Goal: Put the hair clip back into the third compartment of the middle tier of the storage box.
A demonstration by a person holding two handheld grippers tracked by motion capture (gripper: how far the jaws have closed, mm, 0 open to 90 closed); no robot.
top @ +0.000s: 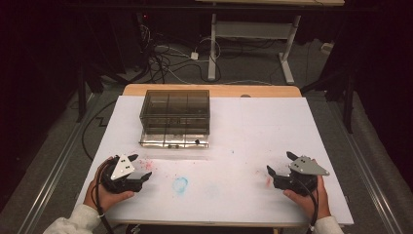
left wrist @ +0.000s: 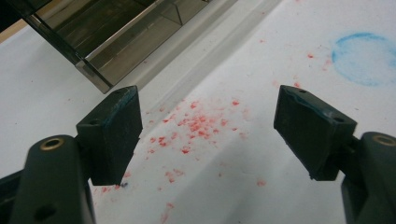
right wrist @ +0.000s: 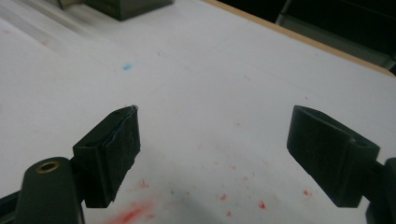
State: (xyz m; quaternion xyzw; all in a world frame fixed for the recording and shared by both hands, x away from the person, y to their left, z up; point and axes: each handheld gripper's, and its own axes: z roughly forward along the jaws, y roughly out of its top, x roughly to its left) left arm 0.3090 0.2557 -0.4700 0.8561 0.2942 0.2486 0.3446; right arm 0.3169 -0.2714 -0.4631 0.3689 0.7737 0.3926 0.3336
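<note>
A smoky see-through box (top: 175, 117) with several compartments stands on the white sheet (top: 253, 126) at the back left, its front drawer or lid lying low at the near side. My left gripper (top: 140, 166) rests near the front left, held by a hand, open with nothing between its jaws. In the left gripper view the left gripper (left wrist: 208, 107) points over red specks (left wrist: 196, 123) toward the box (left wrist: 116, 32). At the front right, my right gripper (top: 280, 162) is open and holds nothing. The right gripper (right wrist: 212, 126) hovers low over bare sheet.
A blue chalky ring (top: 180, 185) marks the sheet between the hands, also seen as a blue ring (left wrist: 366, 58). A red smear (right wrist: 135, 212) lies under the right gripper. The wooden table edge (top: 214, 90) runs behind the box. A desk frame and cables stand on the floor beyond.
</note>
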